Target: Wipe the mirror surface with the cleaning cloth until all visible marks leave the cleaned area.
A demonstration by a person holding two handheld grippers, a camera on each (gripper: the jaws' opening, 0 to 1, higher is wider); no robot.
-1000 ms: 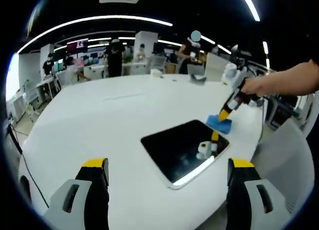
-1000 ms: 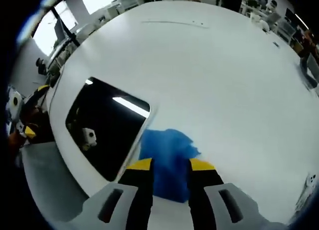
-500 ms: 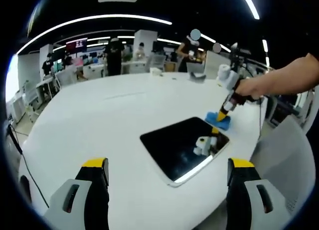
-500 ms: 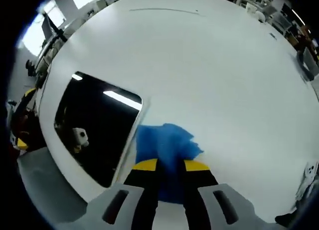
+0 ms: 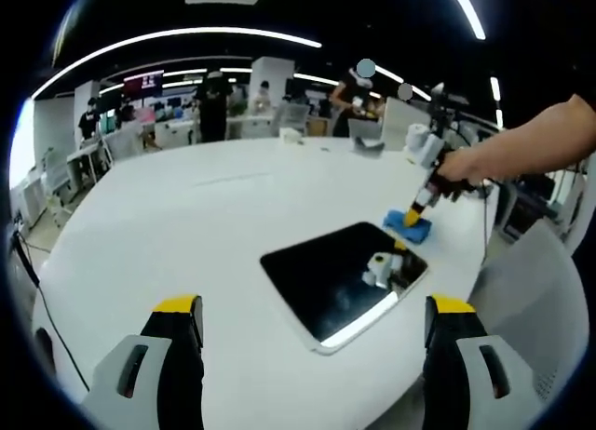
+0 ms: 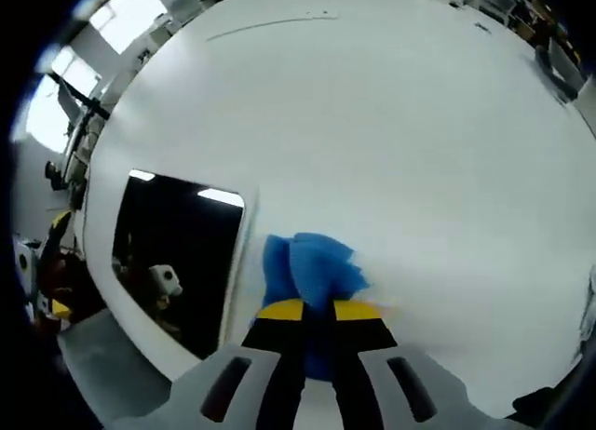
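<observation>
In the right gripper view, the blue cleaning cloth (image 6: pixel 312 267) is seen just above the bottom centre of the frame, pinched between the jaws of the right gripper (image 6: pixel 318 311), which are drawn close together on its bunched near edge. The cloth lies on the white surface (image 6: pixel 419 151) just beside the right edge of the dark mirror (image 6: pixel 172 253), which occupies the left centre of that frame; the mirror itself is not yet covered by the cloth. The grasp is judged to be taken at the cloth's edge so that the loose part can be dragged flat across the glass. In the left gripper view, the mirror (image 5: pixel 326 276) is seen at lower centre, with the cloth (image 5: pixel 408 227) at its upper right corner beneath the right gripper (image 5: pixel 420 208), held by a person's hand (image 5: pixel 463 169). The left gripper (image 5: pixel 313 309) is kept back from the mirror, its jaws spread wide and holding nothing, presumably so that the working area stays unobstructed.
</observation>
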